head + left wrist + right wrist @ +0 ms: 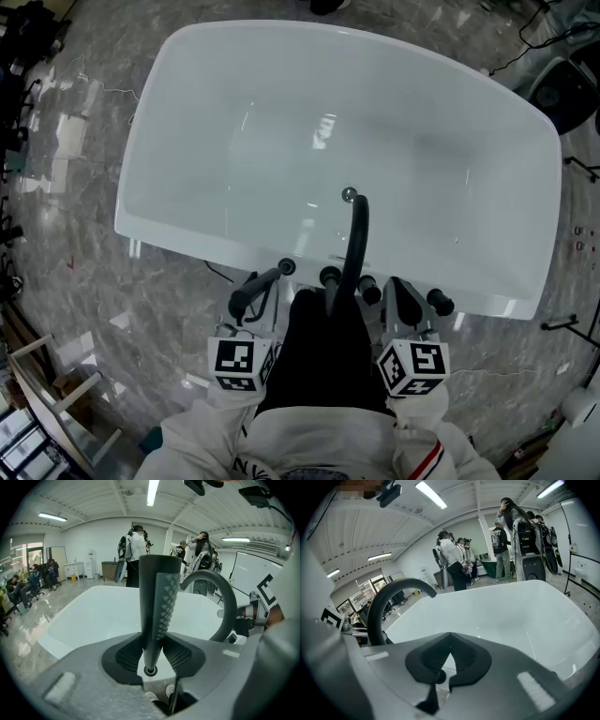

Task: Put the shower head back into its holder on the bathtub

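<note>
The white bathtub (187, 242) lies in front of me, and a black arched faucet spout (358, 234) rises from its near rim. My left gripper (255, 292) is shut on the dark grey shower head (261, 286). The left gripper view shows its handle (158, 611) standing upright between the pads of the left gripper (150, 654). It hangs over the near rim, left of the spout (226, 603). A round black fitting (286, 267) sits at the handle's far end; I cannot tell whether it is the holder. My right gripper (399, 286) (445, 662) is shut on nothing, right of the spout (380, 607).
Black knobs (330, 277) (439, 302) line the near rim. Several people (136, 555) (452, 557) stand beyond the tub's far end. Grey marble floor surrounds the tub, with a wooden frame (42, 375) at lower left and dark equipment (562, 94) at upper right.
</note>
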